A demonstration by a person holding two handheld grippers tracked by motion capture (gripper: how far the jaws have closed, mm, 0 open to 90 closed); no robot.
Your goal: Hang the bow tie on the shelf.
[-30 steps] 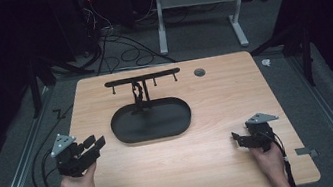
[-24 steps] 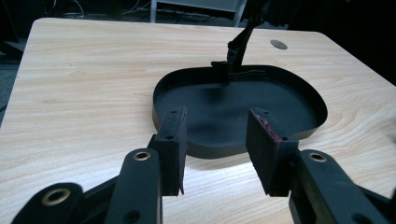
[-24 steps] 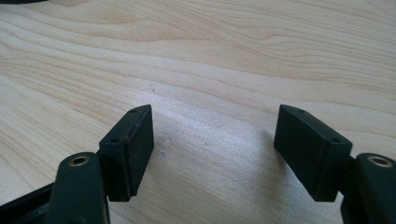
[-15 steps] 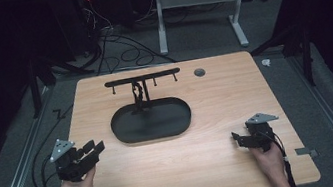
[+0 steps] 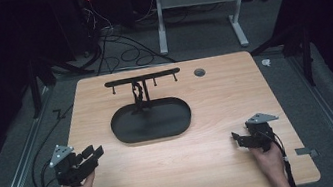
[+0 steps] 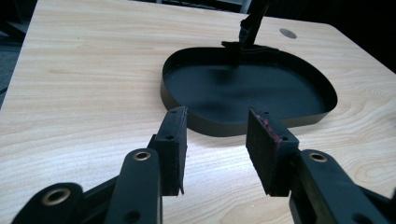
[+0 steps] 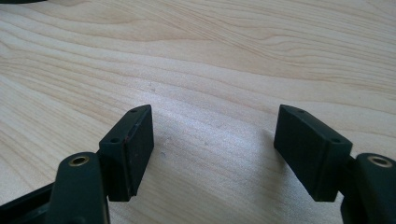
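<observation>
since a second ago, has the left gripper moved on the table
Yes, slightly. In the high view the left gripper has slid toward the near table edge, away from the black tray, jaws open and empty.

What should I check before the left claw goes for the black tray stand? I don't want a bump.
1. Left claw open, nothing between the jaws: ok.
2. Right claw open, empty, over bare table: ok.
3. Tray ahead of the left claw, wood between them bare: ok.
4. Tray holds nothing loose: ok.
5. Post and hook bar upright: ok.
6. Stand fixed to the table: cannot tell.
</observation>
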